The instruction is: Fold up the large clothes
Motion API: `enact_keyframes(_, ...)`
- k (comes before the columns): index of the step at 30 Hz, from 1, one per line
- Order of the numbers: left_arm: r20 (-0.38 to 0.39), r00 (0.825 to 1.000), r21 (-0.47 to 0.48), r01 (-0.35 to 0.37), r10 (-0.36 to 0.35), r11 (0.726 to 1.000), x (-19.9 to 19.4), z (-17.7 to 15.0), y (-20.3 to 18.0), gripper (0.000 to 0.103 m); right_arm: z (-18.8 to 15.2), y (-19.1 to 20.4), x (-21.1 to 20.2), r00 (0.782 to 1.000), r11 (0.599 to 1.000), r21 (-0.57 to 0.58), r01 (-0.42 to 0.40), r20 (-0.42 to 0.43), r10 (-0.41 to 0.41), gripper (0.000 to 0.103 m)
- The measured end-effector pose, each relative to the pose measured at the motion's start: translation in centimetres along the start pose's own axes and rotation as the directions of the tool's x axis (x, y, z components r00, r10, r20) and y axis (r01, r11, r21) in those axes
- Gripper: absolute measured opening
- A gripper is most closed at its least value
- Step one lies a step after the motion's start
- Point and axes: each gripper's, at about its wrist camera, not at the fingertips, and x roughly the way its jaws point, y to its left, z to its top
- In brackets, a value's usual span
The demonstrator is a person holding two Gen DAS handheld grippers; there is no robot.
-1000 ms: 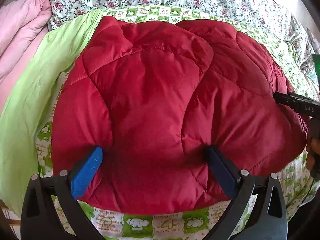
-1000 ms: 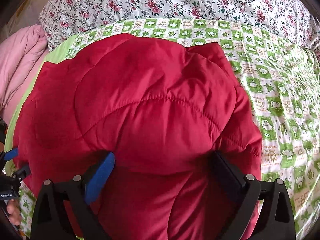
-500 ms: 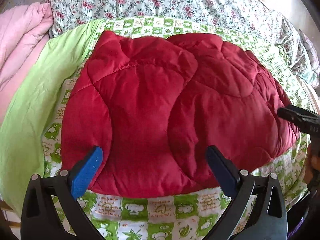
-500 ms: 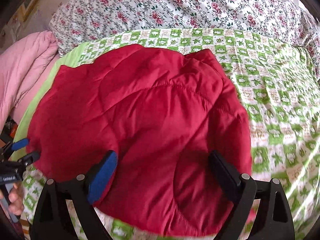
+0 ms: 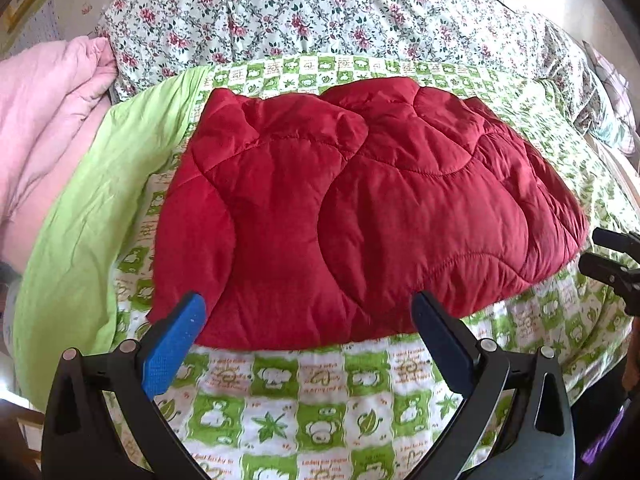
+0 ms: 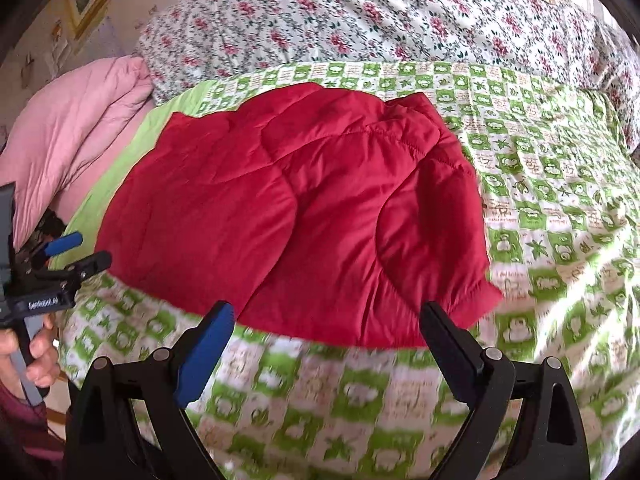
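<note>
A red quilted jacket (image 5: pixel 360 216) lies folded into a compact bundle on the green-and-white patterned bed sheet (image 5: pixel 304 408). The same jacket (image 6: pixel 304 208) fills the middle of the right wrist view. My left gripper (image 5: pixel 308 336) hangs open just in front of the jacket's near edge, with nothing between its fingers. My right gripper (image 6: pixel 328 344) is also open and empty, a little back from the near edge. The left gripper (image 6: pixel 68 252) shows at the left of the right wrist view, held by a hand (image 6: pixel 32 356). The right gripper (image 5: pixel 612 256) shows at the right edge of the left wrist view.
A pink quilt (image 5: pixel 44 120) is piled at the left. A floral bedspread (image 5: pixel 320 16) covers the far side of the bed. A plain light-green sheet (image 5: pixel 92 208) lies left of the jacket. Patterned sheet (image 6: pixel 560 208) stretches to the right.
Both grippers have pulled back from the jacket toward the near edge of the bed. The jacket stays folded where it lay.
</note>
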Motion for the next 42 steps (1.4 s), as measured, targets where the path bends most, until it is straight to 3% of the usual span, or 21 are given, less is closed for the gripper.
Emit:
enact_keyframes(8, 0.056, 0.998, 0.042, -0.036, 0.034, 0.998, -3.5, 0.4, -0.5, 0.103, -0.5, 2.2, -3.9, 1.0, 0.997, -0.083, 0.0, 0.029, 0.003, 0.095)
enact_keyframes(17, 0.116, 0.986, 0.088, -0.135, 0.124, 0.987, -5.8, 1.8, -1.4, 0.103, 0.5, 3.6, -6.5, 0.999, 0.99, -0.139, -0.009, 0.05, 0.016, 0.096)
enact_keyframes(27, 0.067, 0.982, 0.111, -0.186, 0.179, 0.976, -3.0, 2.3, -1.9, 0.103, 1.5, 2.8, -4.1, 1.0, 0.992, -0.126, 0.011, 0.006, -0.011, 0.096)
enact_keyframes(42, 0.024, 0.989, 0.107, -0.148, 0.146, 0.983, -1.1, 3.2, -1.9, 0.103, 3.3, 3.0, -1.8, 1.0, 0.989, -0.149, -0.003, -0.028, -0.002, 0.096)
